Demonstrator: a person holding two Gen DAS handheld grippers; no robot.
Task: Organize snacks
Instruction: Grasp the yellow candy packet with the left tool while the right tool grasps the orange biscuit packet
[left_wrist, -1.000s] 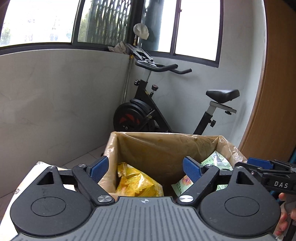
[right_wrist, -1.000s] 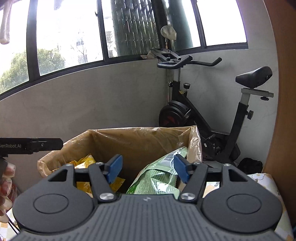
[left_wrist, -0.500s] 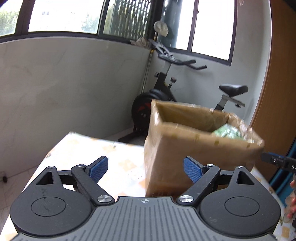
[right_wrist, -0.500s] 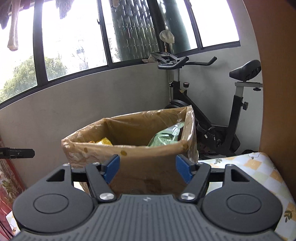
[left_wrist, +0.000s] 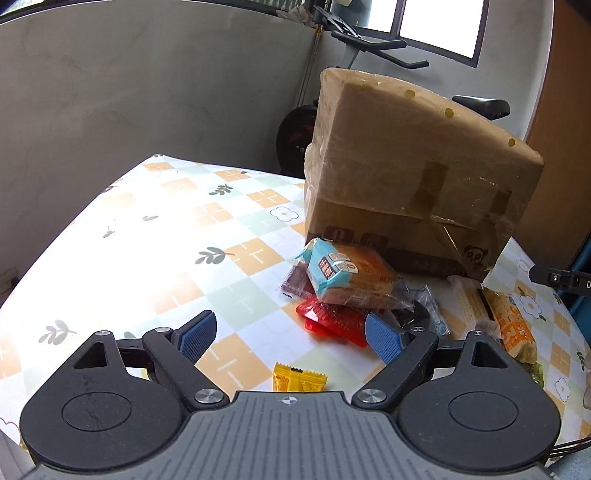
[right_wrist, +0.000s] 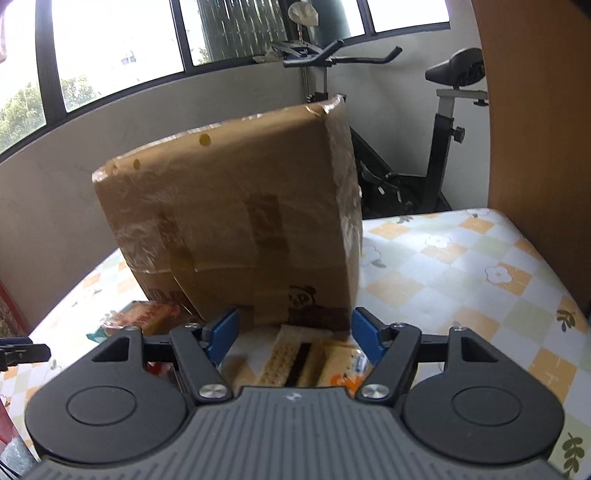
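— Two hand-held grippers were up, weren't they? How did they stand?

— Both had their jaws spread wide with nothing between them. The left hand-held gripper (left_wrist: 288, 338) hung over the desk (left_wrist: 155, 236), and nearest it lay a small yellow candy wrapper (left_wrist: 299, 377).

— And past that?

— A red packet (left_wrist: 332, 319) lay under a blue-and-orange cake pack (left_wrist: 347, 273), which leaned on a dark purple packet (left_wrist: 295, 282). To their right lay an orange snack bag (left_wrist: 515, 328).

— What about the right one?

— The right hand-held gripper (right_wrist: 293, 332) hovered just above a clear pack of biscuits (right_wrist: 291, 356) on the desk.

— And the box?

— The cardboard box (right_wrist: 236, 229), wrapped in tape, stood just behind the snacks. Farther off stood an exercise bike (right_wrist: 439, 122) by the window (right_wrist: 118, 44).
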